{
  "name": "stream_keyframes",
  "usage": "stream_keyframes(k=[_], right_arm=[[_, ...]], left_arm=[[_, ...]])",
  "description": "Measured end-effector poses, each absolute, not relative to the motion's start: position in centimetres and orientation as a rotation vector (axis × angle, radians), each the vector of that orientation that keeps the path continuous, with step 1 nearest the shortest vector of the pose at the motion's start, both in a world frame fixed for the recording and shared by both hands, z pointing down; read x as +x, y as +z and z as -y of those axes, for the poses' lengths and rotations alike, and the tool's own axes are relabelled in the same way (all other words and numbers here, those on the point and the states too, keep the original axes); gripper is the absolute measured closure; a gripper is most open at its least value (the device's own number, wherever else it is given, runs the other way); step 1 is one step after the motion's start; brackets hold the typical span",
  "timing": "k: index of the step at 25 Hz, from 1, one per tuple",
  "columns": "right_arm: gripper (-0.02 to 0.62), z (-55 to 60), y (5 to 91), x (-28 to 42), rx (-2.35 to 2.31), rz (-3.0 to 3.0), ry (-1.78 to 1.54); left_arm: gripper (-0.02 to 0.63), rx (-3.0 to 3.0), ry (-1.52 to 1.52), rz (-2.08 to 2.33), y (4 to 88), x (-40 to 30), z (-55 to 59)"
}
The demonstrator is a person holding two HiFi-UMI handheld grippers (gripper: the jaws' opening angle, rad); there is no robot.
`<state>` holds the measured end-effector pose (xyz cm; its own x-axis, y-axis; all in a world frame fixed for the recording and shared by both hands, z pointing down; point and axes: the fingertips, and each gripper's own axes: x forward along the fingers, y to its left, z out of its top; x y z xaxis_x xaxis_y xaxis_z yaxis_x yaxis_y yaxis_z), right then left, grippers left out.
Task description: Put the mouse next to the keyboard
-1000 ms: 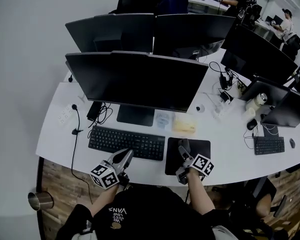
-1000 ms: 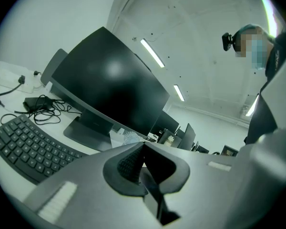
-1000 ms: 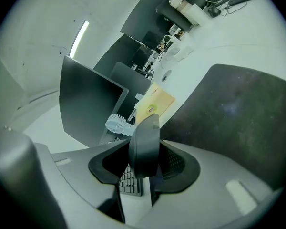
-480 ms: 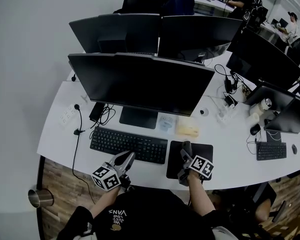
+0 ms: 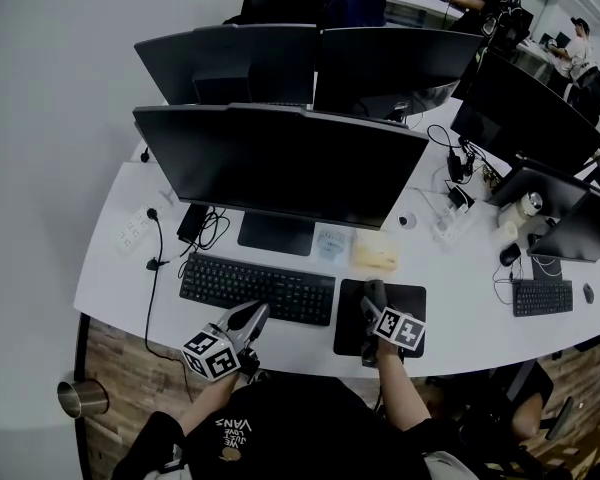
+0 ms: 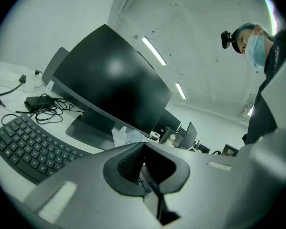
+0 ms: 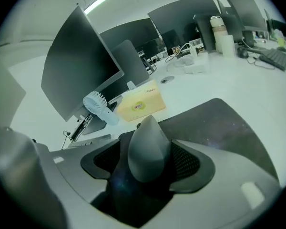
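Right gripper (image 5: pixel 374 298): jaws clenched on the mouse (image 7: pixel 147 147), a grey shell whose pointed end sticks up between the two ribbed pads (image 7: pixel 187 161). The mouse sits over the black mouse pad (image 5: pixel 410 296), near the pad's left half; whether it touches the pad or is held just clear, I cannot tell. The pad lies on the white curved counter (image 5: pixel 110 278), just beside the right end of the black keyboard (image 5: pixel 257 288), with a narrow strip of counter between them. Left gripper (image 5: pixel 255 314): jaws pressed together with nothing between them, tips pointing up and away from the person, hanging at the counter's near edge in front of the keyboard's right half; its marker cube (image 5: pixel 210 356) is toward the person. The right gripper's marker cube (image 5: pixel 400 328) stands over the near edge of the mouse pad. Behind the keyboard is a wide dark monitor (image 5: pixel 280 163) on a flat stand. Behind the pad are a yellow box (image 7: pixel 140 104) and, to its left, a small pale fan (image 7: pixel 97 106), both on the counter and apart from the mouse. Cables and a black power brick (image 5: pixel 190 223) lie left of the monitor stand.
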<state>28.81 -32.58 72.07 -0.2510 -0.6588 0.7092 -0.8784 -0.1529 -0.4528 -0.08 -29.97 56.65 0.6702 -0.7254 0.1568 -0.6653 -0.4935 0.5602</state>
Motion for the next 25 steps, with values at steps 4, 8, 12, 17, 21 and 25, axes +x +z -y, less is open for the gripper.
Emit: stream_keyframes(k=[4,8,12,17,21,25], right_arm=[[0.255,32.2,72.3,28.6,1.73,1.847,1.272],[0.247,31.8,72.2,28.4,1.719,1.837,1.206],[0.247,31.5,71.8,28.4,1.742,1.838,1.195],[0.247,31.0,70.1,28.3,1.816,1.855,1.16],[0.249,30.7,67.7,28.0,1.898,1.904,1.106],[0.254,30.3,64.3,26.9,1.971,1.995,1.058]], left_arm=[[0.604,2.294,-0.129,1.059,56.6,-0.1,29.9],[0.604,2.3,-0.127,1.045,56.6,-0.2,29.7],[0.604,2.311,-0.121,1.028,56.5,-0.3,29.5],[0.604,2.328,-0.113,0.999,56.4,-0.6,29.3],[0.604,2.348,-0.108,0.961,56.2,-0.5,29.1],[0.604,2.371,-0.096,0.909,56.2,-0.4,28.8]])
